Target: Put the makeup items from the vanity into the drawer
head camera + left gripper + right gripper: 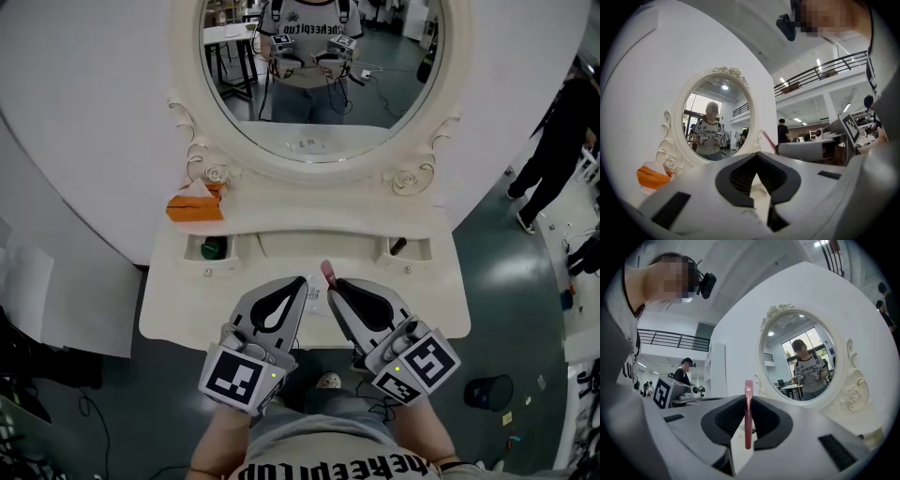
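My right gripper (333,283) hovers over the middle of the cream vanity top (183,305), shut on a thin pink makeup stick (326,273) that stands up past its fingertips. In the right gripper view the pink stick (748,418) is pinched upright between the black pads. My left gripper (302,279) is close beside it on the left, shut with nothing in it. The left gripper view has its own jaw tips (757,157) together and the pink stick (768,140) off to the right. A green item (214,248) lies in the left open compartment, a dark item (398,246) in the right one.
An oval mirror (319,94) in an ornate cream frame rises behind the vanity. An orange tissue box (195,204) sits on the back ledge at the left. A person in dark clothes (553,150) stands at the right, and a black bin (487,392) is on the floor.
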Tool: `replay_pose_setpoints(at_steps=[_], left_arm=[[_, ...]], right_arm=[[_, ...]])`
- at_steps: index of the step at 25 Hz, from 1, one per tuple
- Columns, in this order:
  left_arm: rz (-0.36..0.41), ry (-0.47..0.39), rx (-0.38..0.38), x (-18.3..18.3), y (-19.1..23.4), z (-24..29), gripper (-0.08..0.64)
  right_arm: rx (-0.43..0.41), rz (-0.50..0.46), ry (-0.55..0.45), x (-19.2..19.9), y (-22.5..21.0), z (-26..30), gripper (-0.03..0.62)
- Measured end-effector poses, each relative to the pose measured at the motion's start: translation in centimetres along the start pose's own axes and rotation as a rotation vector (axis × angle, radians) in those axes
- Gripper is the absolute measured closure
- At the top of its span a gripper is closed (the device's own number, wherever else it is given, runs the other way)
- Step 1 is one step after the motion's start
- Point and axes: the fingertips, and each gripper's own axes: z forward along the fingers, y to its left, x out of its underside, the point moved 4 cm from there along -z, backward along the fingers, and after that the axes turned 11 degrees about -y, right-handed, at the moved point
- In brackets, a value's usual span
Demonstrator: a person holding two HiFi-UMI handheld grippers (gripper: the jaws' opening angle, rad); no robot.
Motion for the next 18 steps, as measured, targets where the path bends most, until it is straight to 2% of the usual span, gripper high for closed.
replay_pose_setpoints(at_steps=[6, 9, 18], left_arm=[[-0.003, 0.031, -0.056, 0.3, -0.4, 1.3, 0.545], [0.039, -0.003, -0.077, 0.4, -0.2, 1.8, 0.545], [0.028, 0.026, -0.165, 1.0, -0.6, 3.2, 0.545]], right_arm=[[-0.058, 0.020, 0.006, -0.2, -1.8, 0.4, 0.532], [-0.084, 0.028, 0.007, -0.2, -2.6, 0.5, 0.532], [-0.154, 0.055, 0.017, 0.1, -4.8, 0.7, 0.532]])
